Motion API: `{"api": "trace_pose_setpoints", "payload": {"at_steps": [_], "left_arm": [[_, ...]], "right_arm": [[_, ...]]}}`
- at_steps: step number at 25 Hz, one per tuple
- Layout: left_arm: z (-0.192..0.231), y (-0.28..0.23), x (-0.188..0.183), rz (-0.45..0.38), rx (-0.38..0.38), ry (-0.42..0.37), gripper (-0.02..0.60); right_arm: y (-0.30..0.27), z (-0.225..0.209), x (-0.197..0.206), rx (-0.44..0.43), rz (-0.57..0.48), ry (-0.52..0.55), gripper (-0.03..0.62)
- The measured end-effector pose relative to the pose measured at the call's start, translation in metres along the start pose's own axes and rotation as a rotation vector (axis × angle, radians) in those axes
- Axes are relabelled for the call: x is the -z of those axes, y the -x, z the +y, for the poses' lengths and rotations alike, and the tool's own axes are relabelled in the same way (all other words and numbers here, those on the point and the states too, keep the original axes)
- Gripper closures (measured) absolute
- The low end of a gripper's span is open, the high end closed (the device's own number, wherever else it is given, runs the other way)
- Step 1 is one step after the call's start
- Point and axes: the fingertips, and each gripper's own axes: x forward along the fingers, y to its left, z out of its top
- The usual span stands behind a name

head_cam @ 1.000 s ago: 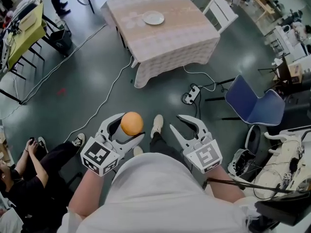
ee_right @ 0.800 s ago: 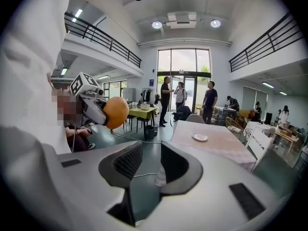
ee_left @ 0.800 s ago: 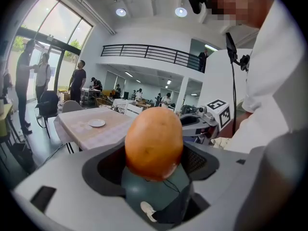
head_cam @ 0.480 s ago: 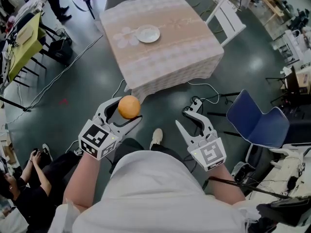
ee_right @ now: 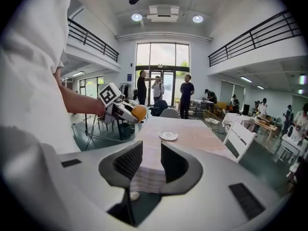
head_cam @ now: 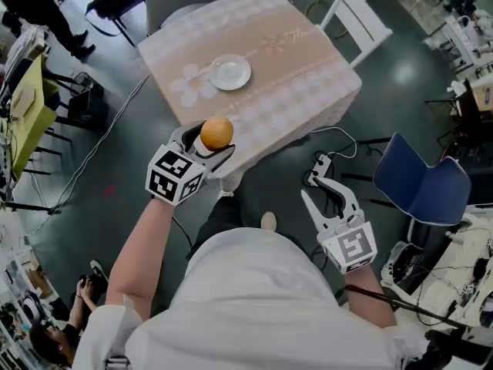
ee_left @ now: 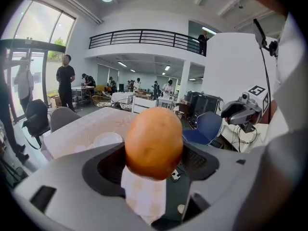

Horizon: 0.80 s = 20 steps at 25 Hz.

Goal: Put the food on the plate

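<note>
An orange round fruit [head_cam: 216, 132] sits between the jaws of my left gripper [head_cam: 209, 142], which is shut on it just over the near edge of the checked-cloth table [head_cam: 300, 68]. A small white plate [head_cam: 230, 72] lies on that table, beyond the fruit. In the left gripper view the fruit [ee_left: 154, 141] fills the middle between the jaws of the left gripper [ee_left: 153, 170], with the plate [ee_left: 107, 139] beyond on the left. My right gripper [head_cam: 312, 186] hangs lower at the right, over the floor, open with nothing in it. In the right gripper view, past the right gripper [ee_right: 151, 165], are the plate [ee_right: 168, 136] and the fruit [ee_right: 139, 112].
A blue chair [head_cam: 420, 187] stands to the right and a white chair [head_cam: 358, 18] at the table's far side. A power strip [head_cam: 320, 160] and cables lie on the floor by the table's corner. Several people stand at other tables farther off.
The table has come much closer as the person walked up to it. My left gripper rose and went forward with the fruit to the table's near edge. The right gripper stayed low.
</note>
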Motion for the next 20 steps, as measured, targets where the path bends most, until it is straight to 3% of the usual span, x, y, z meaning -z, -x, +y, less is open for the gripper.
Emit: {"api": "trace_pose_setpoints", "payload": {"at_steps": [7, 11, 20], "left_arm": [[0.1, -0.078, -0.014, 0.142, 0.103, -0.151, 0.219], [0.147, -0.138, -0.008, 0.261, 0.142, -0.231, 0.219], [0.205, -0.217, 0.033, 0.496, 0.212, -0.414, 0.219]], "right_arm": [[-0.045, -0.028, -0.035, 0.161, 0.012, -0.081, 0.467], [-0.05, -0.037, -0.031, 0.265, 0.052, -0.159, 0.467], [-0.037, -0.029, -0.016, 0.481, 0.123, -0.275, 0.467]]}}
